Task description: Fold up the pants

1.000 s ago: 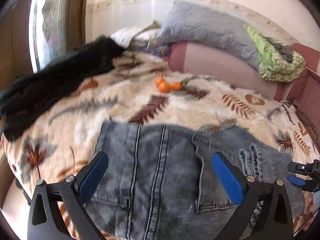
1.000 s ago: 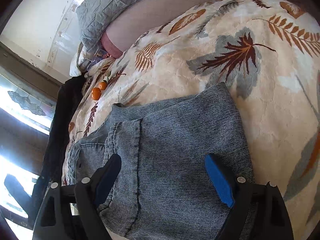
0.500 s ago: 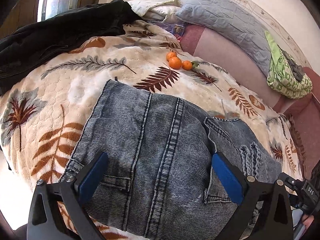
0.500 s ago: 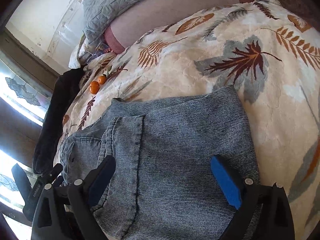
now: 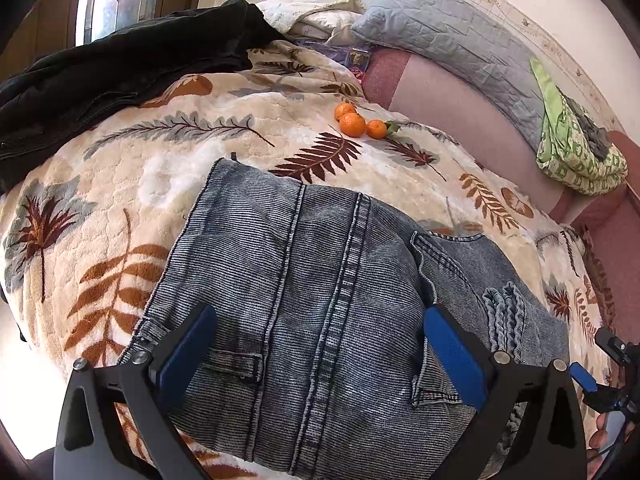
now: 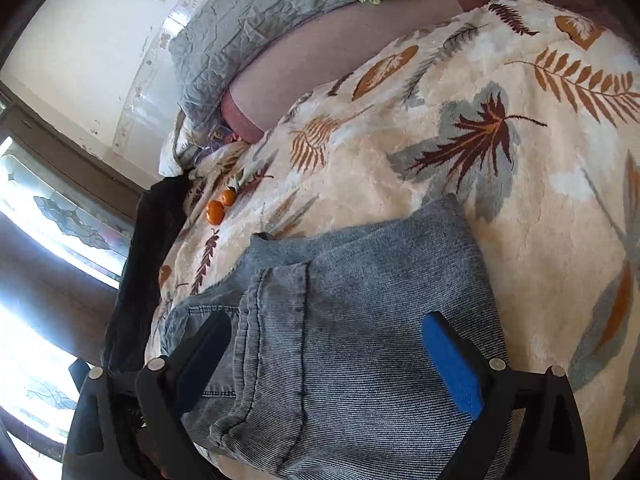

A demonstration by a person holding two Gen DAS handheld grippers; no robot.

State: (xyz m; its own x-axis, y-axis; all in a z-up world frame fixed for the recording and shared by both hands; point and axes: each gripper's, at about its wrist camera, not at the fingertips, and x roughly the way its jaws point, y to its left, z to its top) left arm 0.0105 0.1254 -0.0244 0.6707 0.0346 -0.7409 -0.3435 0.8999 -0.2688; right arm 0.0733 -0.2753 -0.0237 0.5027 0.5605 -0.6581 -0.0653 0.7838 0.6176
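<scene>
Denim first: from your left gripper (image 5: 320, 356), jaws wide, one folded ribbed pair of jeans (image 5: 320, 280) lies on the fleecy leaf-print blanket (image 5: 120, 184), three round tangerines (image 5: 353, 124) beyond. From your right gripper (image 6: 332, 360), equally wide, the jeans (image 6: 360, 320) lie beneath, two tangerines (image 6: 218, 208) visible.

left wrist view: close above folded jeans (image 5: 320, 300), facing 12 o'clock toward pillows. right wrist view: close, rolled sideways, same jeans (image 6: 360, 340). shared: jeans, oranges (image 5: 354, 122) (image 6: 218, 208), blanket.
</scene>
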